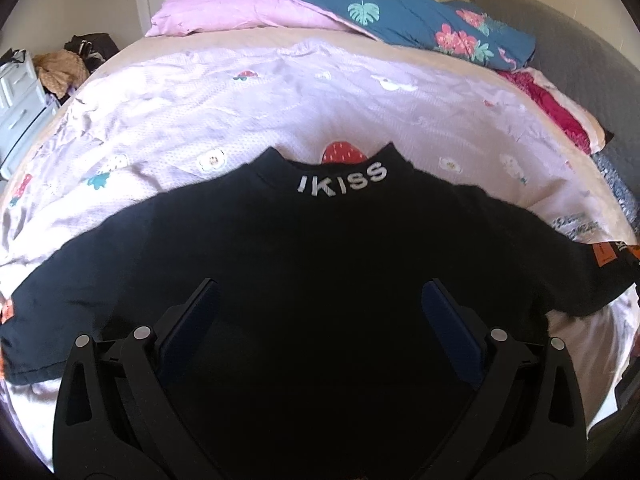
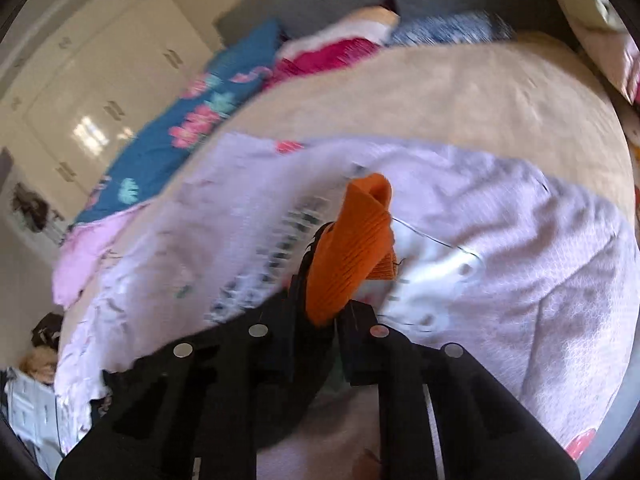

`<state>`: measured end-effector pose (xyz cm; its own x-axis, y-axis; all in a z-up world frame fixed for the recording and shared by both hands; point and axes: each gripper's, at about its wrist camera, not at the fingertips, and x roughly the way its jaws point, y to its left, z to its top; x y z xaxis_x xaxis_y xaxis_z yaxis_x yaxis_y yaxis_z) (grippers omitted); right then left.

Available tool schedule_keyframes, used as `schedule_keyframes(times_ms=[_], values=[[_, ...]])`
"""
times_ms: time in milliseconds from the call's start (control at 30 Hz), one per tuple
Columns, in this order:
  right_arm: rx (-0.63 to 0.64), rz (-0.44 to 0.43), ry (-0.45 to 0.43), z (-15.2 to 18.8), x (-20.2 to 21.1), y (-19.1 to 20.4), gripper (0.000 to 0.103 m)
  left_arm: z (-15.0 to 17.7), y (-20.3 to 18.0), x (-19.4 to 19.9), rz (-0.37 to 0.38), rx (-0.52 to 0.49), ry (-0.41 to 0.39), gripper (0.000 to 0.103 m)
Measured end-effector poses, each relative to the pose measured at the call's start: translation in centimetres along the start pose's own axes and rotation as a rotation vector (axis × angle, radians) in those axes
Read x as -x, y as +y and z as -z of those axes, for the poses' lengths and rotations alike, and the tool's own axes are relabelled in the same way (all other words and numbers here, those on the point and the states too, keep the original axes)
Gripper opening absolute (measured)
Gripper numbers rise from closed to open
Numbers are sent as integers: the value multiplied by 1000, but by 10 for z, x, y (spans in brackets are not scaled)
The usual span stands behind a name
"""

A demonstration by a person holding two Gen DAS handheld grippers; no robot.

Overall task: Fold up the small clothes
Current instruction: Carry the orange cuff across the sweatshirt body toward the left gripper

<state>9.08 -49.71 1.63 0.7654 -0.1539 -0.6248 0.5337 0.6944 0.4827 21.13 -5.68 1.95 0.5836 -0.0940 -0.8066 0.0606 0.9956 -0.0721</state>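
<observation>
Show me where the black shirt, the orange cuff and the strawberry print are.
black shirt (image 1: 320, 248): left wrist view, middle of the chest.
orange cuff (image 2: 352, 244): right wrist view, ribbed middle of the cuff.
strawberry print (image 1: 344, 153): left wrist view, red body above the collar.

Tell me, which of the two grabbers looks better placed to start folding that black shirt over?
The right gripper. It is shut on the orange cuff of the black shirt, so it can carry that sleeve inward. The left gripper hangs open over the shirt's middle, holding nothing.
</observation>
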Motion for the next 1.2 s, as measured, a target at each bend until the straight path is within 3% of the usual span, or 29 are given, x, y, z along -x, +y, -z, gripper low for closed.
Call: schedule_keyframes(times_ms=[267,533,733,933,1067,1200], values=[[104,-135,-40,-1,27,65,14,-10,22,39,38,56,-66,94],[276,-264,-23,28,50,148,14,-14,51,51,63,125,-58,94],[374,-338,34,61,52,204,14,-12,71,48,128,198,-29,94],[437,-380,95,97,44,238,14,-9,92,49,149,234,-25,94],[474,-392,144,125,35,256,14,-5,108,46,224,286,-16,94],[508,-407,185,152,27,272,14,-2,115,39,226,292,-2,94]])
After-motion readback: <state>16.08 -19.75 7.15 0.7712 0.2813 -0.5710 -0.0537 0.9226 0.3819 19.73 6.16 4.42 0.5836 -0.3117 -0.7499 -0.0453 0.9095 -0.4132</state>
